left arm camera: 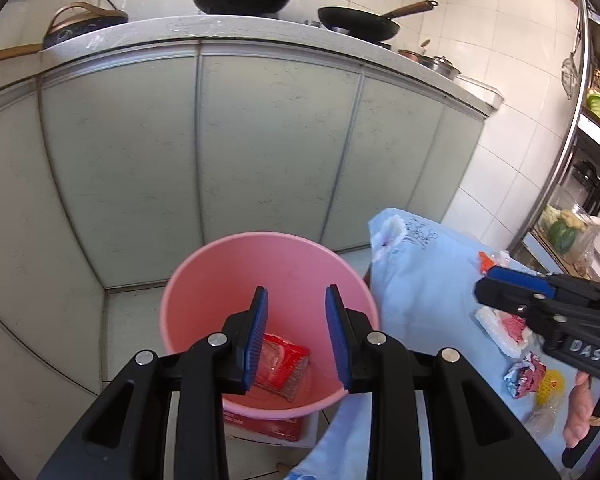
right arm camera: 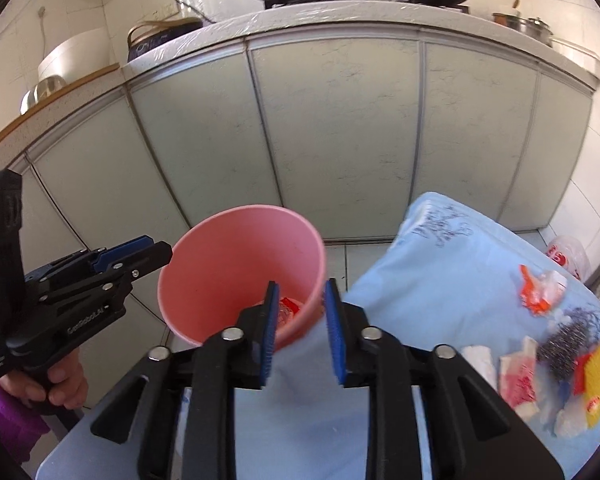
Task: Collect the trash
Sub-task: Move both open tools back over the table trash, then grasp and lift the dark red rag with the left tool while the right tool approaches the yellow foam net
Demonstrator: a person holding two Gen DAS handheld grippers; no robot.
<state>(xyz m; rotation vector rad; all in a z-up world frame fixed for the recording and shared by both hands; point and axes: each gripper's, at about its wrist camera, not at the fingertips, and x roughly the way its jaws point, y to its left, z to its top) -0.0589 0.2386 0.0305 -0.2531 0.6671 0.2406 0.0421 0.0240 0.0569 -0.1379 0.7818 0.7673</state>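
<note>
A pink bucket (left arm camera: 260, 264) stands on the floor beside the table, also in the right wrist view (right arm camera: 236, 256). A red and clear wrapper (left arm camera: 284, 364) lies at its bottom. My left gripper (left arm camera: 296, 300) is open and empty right above the bucket. My right gripper (right arm camera: 300, 292) is open and empty over the table's left edge, by the bucket rim. Trash lies on the blue tablecloth (right arm camera: 440, 280): an orange-white wrapper (right arm camera: 540, 288), a steel scourer (right arm camera: 568, 340), a yellow packet (right arm camera: 598, 380), a pink-white tray (right arm camera: 520, 380) and a crumpled wrapper (left arm camera: 524, 372).
Pale cabinet doors (left arm camera: 260, 140) stand close behind the bucket. A red box (left arm camera: 276, 426) lies under the bucket. A counter (left arm camera: 220, 28) carries two black pans. A metal shelf (left arm camera: 580, 220) stands at the right. A plastic bag (right arm camera: 568, 258) sits past the table's far right corner.
</note>
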